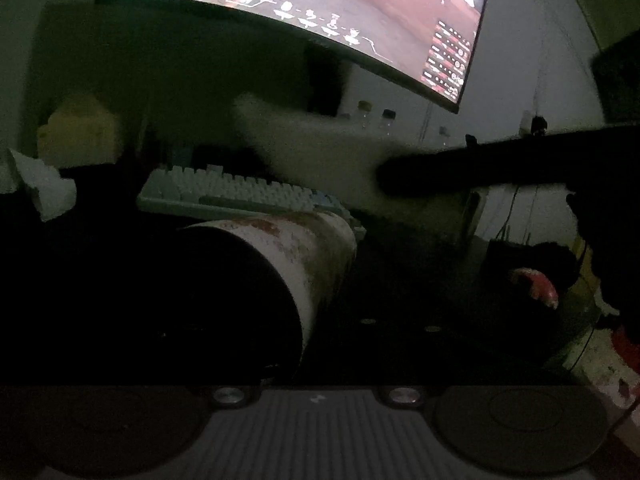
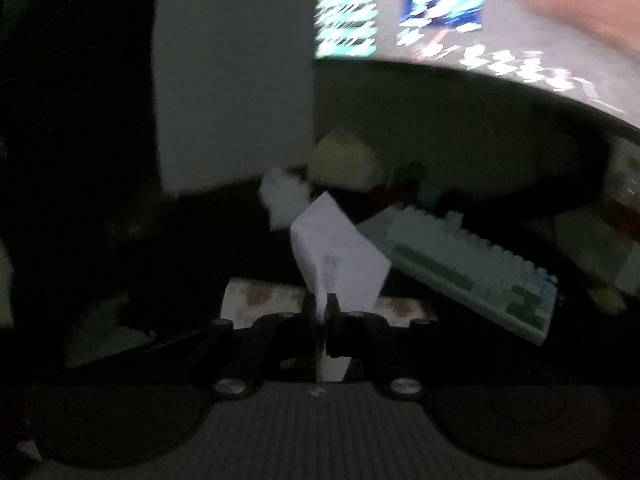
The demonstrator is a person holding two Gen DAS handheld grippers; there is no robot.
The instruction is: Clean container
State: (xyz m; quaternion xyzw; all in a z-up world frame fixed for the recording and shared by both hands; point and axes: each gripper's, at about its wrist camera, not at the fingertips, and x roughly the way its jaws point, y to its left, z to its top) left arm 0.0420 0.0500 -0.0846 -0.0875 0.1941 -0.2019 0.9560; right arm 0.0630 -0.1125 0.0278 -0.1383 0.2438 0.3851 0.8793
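Container (image 1: pixel 304 264) tipped sideways in your left claw for access; right claw (image 2: pixel 325 312) pinches tissue (image 2: pixel 340 256) above container, ready to wipe.

We see the container (image 1: pixel 280 264) lying on its side before the keyboard (image 1: pixel 240 192), the monitor (image 1: pixel 320 20) above and behind. A tissue (image 2: pixel 340 256) sits between the right gripper's (image 2: pixel 323 312) fingers.

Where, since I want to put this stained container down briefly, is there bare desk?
The dark desk right of the container, between the keyboard behind and the red-and-white object, looks mostly bare. Behind the keyboard, under the monitor, it is crowded with small bottles. The left side is too dark to judge.
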